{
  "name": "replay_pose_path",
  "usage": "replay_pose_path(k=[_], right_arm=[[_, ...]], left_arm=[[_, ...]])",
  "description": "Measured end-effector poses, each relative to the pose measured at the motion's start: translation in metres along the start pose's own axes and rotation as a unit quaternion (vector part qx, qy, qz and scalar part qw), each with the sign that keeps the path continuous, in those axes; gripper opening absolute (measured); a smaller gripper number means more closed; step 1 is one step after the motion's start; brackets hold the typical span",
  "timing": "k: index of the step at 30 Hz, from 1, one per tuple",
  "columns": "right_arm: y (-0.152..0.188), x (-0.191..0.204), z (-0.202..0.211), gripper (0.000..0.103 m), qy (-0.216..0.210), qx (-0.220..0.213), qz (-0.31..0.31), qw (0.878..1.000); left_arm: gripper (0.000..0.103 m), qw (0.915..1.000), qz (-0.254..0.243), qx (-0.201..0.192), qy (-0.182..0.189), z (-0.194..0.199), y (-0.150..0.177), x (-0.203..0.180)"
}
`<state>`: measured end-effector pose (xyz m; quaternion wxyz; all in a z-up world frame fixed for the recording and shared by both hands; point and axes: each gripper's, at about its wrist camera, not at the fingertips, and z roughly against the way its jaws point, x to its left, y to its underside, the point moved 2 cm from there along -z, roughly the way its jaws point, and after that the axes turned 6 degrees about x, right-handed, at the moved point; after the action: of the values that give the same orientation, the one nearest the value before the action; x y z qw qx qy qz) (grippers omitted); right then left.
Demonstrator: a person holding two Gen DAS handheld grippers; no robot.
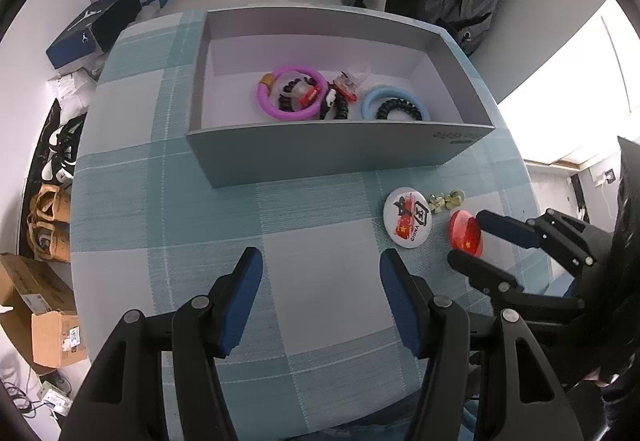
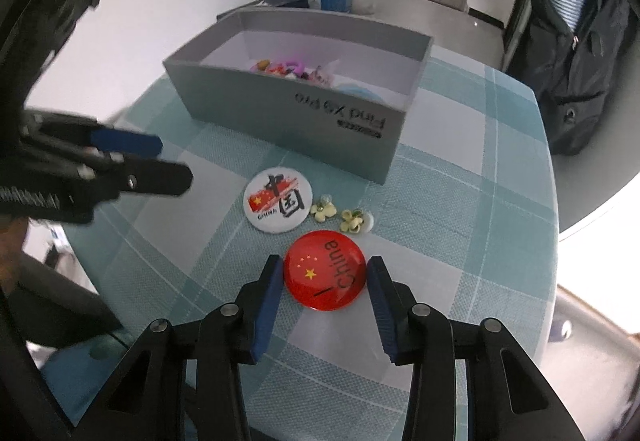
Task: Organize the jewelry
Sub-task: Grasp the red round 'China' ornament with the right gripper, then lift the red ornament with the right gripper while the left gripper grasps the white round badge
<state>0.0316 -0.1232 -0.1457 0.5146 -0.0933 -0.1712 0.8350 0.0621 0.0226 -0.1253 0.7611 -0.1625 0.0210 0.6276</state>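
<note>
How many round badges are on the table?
2. The red badge lies between the right gripper fingers; the white badge lies beside it, nearer the box.

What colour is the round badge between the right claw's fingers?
Red badge, with yellow stars; clearest in the right wrist view.

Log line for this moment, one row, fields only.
right gripper: open, straddling red China badge | left gripper: open, empty | white China badge, flower earrings on tablecloth | grey box: bracelets, hair ties
</note>
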Motion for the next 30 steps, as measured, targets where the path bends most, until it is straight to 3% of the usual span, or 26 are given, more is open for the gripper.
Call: replay_pose_path(k=[10,15,18,26,27,30], right_arm=[[-0.014,-0.025,0.027,0.041,-0.047,-0.032,-0.059,0.997],[-0.02,-0.036,0.051,0.041,-0.05,-0.062,-0.082,0.993],[-0.021,-0.047,0.054,0.041,-0.026,-0.067,-0.087,0.994],[-0.014,-0.08,0.058,0.041,-0.032,-0.062,-0.136,0.988],[-0.013,-0.08,0.06,0.041,-0.032,-0.065,-0.135,0.988],[-0.013,-0.079,0.064,0.041,-0.035,-0.07,-0.134,0.988]], left_arm=[[0.056,0.9991,-0.042,0.008,-0.005,-0.009,-0.003,-0.034],[0.056,0.9987,-0.046,0.021,0.003,-0.021,-0.011,-0.048],[0.056,0.9982,-0.051,0.029,-0.013,-0.03,-0.011,-0.054],[0.056,0.9916,-0.097,0.011,-0.085,-0.035,-0.009,-0.07],[0.055,0.99,-0.107,0.006,-0.093,-0.035,-0.007,-0.072],[0.038,0.9902,-0.112,0.006,-0.083,-0.033,-0.004,-0.073]])
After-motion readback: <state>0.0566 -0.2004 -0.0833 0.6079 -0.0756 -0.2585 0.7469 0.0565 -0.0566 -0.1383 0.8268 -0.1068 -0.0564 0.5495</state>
